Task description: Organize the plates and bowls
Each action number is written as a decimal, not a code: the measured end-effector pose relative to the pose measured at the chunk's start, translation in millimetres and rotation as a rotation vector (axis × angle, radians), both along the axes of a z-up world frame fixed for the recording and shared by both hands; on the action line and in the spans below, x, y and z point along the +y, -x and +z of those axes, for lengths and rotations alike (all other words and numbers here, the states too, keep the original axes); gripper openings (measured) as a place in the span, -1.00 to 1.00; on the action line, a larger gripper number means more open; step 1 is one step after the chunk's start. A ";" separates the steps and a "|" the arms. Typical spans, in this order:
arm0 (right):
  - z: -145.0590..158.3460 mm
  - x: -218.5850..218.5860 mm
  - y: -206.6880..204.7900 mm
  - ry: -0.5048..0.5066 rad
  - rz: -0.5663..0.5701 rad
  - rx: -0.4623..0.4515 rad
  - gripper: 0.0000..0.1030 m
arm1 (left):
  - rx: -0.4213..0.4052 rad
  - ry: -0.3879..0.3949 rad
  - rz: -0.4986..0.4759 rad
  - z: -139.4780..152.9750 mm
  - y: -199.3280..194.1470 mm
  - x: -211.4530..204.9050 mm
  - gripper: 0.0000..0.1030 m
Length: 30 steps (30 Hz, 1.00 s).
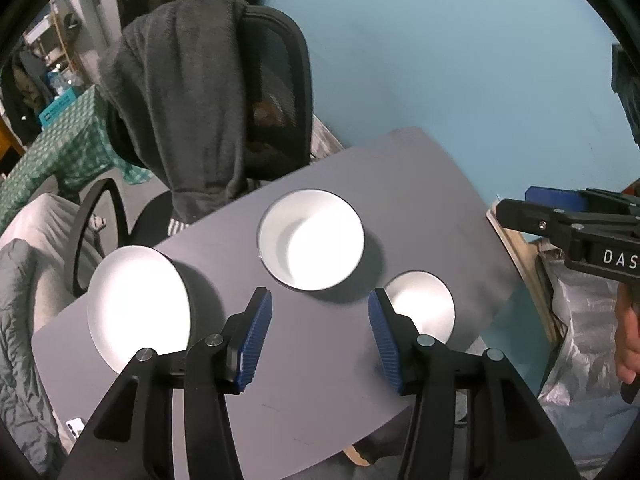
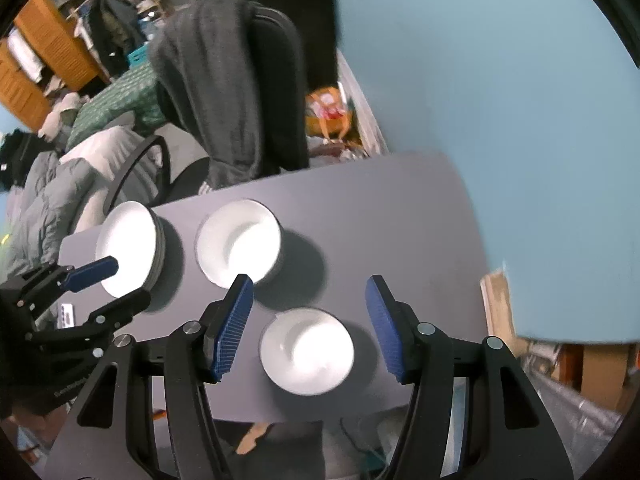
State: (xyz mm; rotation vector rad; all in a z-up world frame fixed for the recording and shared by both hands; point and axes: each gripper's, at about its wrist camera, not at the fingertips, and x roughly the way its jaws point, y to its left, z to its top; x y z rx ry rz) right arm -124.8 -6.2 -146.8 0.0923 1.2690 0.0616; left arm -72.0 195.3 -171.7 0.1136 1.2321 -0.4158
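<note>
Three white bowls stand on a grey table [image 1: 400, 184]. The largest bowl [image 1: 138, 306] is at the left edge, a medium bowl [image 1: 311, 240] in the middle, a small bowl [image 1: 424, 306] at the right. My left gripper [image 1: 320, 332] is open and empty above the table between the large and small bowls. My right gripper [image 2: 309, 320] is open, hovering over the small bowl [image 2: 307, 351], which lies between its fingers. The medium bowl [image 2: 239, 242] and large bowl [image 2: 128, 248] lie beyond. The left gripper [image 2: 104, 284] shows at the left, open.
An office chair draped with a dark grey hoodie [image 1: 188, 104] stands behind the table. Bedding [image 1: 24, 288] lies to the left. Cardboard and silver plastic [image 1: 576, 320] lie at the right. A blue wall [image 1: 440, 60] is behind.
</note>
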 end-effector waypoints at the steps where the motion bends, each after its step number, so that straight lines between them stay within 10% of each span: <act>1: -2.2 -3.6 3.2 0.001 -0.009 0.005 0.12 | 0.003 0.000 -0.010 -1.4 1.3 -3.7 -0.01; 30: -141.0 -42.6 46.8 -0.055 -0.044 0.204 0.24 | 0.175 -0.078 -0.108 -110.0 15.4 -65.5 0.30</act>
